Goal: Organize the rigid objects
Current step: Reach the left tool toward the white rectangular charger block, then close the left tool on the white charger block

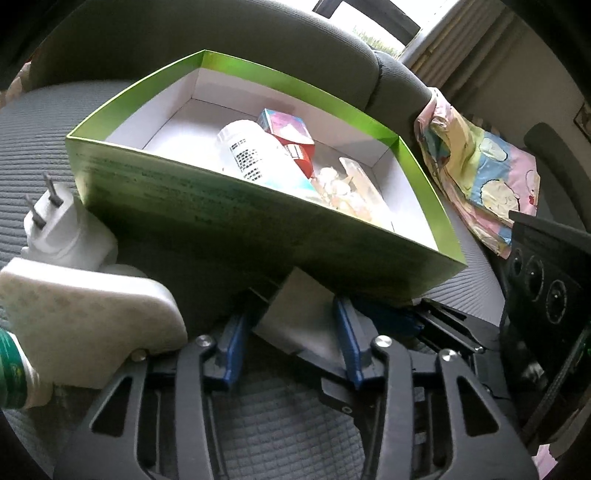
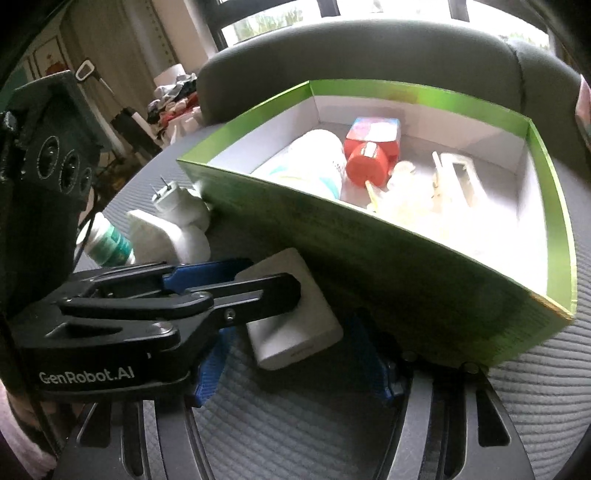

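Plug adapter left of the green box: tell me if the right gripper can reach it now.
Probably not directly: the left gripper, clamped on the white block, lies across the way between the right gripper and the plug adapter.

I see the grey quilted seat cushion (image 1: 29,155) spread under everything, with the dark grey backrest (image 1: 258,40) curving up behind it. A pastel cartoon-print cloth (image 1: 484,173) hangs over the armrest (image 1: 402,81) on my right. Beyond the backrest a bright window (image 2: 280,18) shows. Far to my left, beige curtains (image 2: 110,48) hang above a heap of clothes (image 2: 173,99).
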